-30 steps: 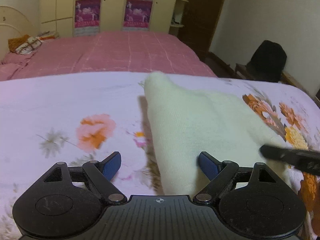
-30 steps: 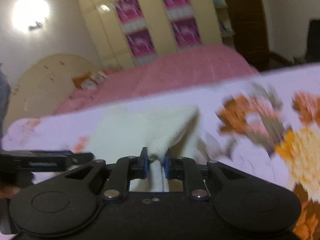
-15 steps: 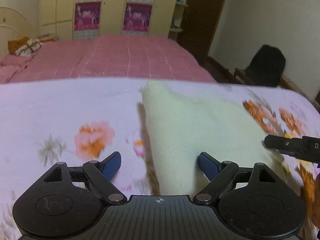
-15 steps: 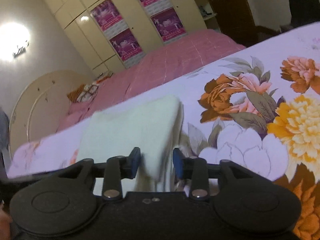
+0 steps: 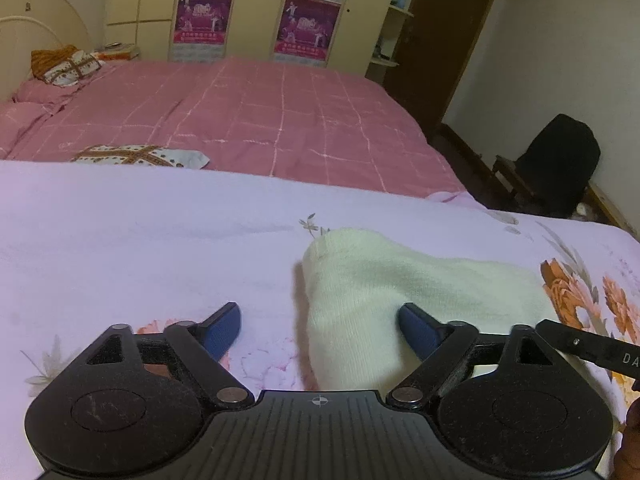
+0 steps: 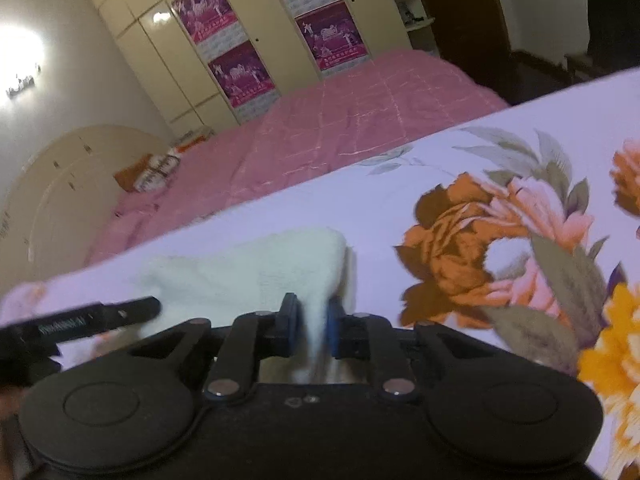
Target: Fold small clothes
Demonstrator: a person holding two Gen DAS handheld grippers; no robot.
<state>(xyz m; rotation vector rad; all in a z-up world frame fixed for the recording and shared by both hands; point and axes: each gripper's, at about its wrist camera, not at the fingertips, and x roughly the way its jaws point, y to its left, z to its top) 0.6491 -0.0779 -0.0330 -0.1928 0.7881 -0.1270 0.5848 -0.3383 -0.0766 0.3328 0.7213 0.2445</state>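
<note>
A cream knitted garment (image 5: 400,292) lies folded on the floral lilac sheet (image 5: 140,240). My left gripper (image 5: 320,326) is open, its right finger against the garment's near edge and its left finger over bare sheet. In the right wrist view my right gripper (image 6: 312,326) is shut on the near right edge of the garment (image 6: 256,272), and the cloth rises between the pads. The right gripper's side shows as a black bar in the left wrist view (image 5: 588,346).
A pink checked bed (image 5: 240,120) lies beyond the sheet, with a patterned cloth (image 5: 140,156) at its near edge and cushions (image 5: 64,66) at the headboard. A dark chair (image 5: 556,164) stands at the right wall. Wardrobes (image 6: 240,40) line the back.
My right gripper opened half a second ago and has now closed again on the garment's edge. My left gripper has drawn back and tilted up, staying open.
</note>
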